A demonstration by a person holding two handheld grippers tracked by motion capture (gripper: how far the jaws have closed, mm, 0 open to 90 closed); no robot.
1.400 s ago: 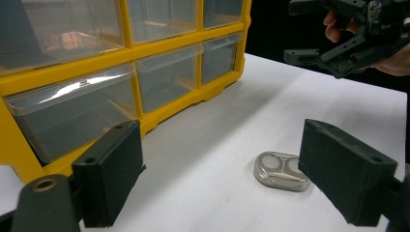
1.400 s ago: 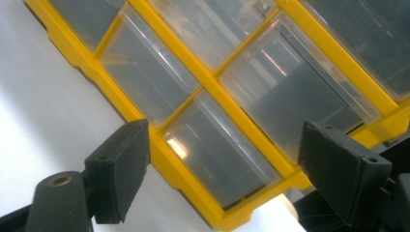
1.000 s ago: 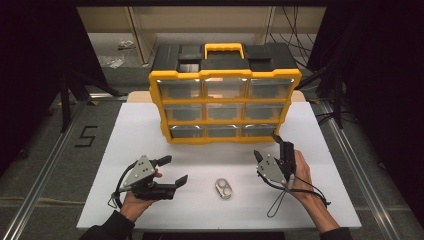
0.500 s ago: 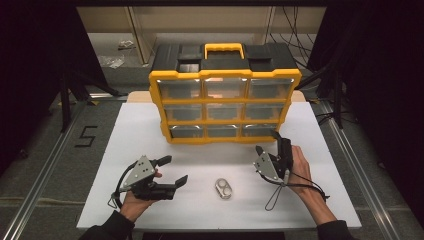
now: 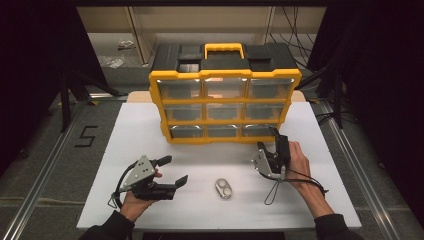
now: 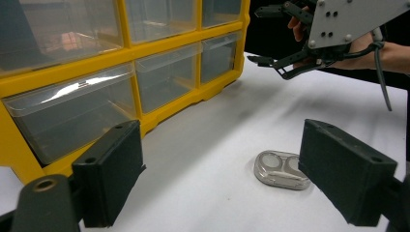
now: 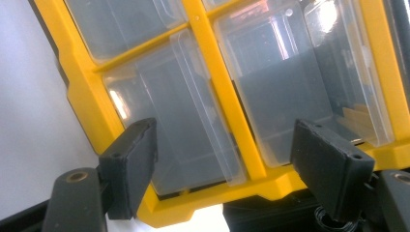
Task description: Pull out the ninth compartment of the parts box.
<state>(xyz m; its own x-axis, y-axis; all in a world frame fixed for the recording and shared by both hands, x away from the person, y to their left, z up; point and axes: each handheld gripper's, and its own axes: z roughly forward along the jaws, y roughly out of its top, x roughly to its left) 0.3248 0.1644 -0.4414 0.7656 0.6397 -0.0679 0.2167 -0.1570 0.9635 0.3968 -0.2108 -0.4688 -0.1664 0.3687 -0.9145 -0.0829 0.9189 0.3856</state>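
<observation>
A yellow and black organizer (image 5: 225, 102) with clear drawers stands at the back of the white table (image 5: 150, 130). A small silver two-well case (image 5: 224, 188) lies near the front, between my grippers. My left gripper (image 5: 175, 170) is held open at the front left, pointing toward the case (image 6: 282, 169), with nothing between its pads (image 6: 112, 178). My right gripper (image 5: 267, 140) is open and close in front of the organizer's bottom right drawer (image 5: 259, 130). In its own view the open right gripper (image 7: 229, 164) faces clear drawers (image 7: 193, 125) behind the yellow frame (image 7: 220, 92).
The left gripper view has the organizer (image 6: 145, 63) at left and the other hand's gripper (image 6: 258, 35) far right. A cable loop (image 5: 274, 190) trails from the right gripper on the table. Metal rails (image 5: 45, 165) flank the table.
My right gripper has moved forward and a little left, closer to the organizer's bottom right drawer. The left gripper and the silver case have stayed put.
</observation>
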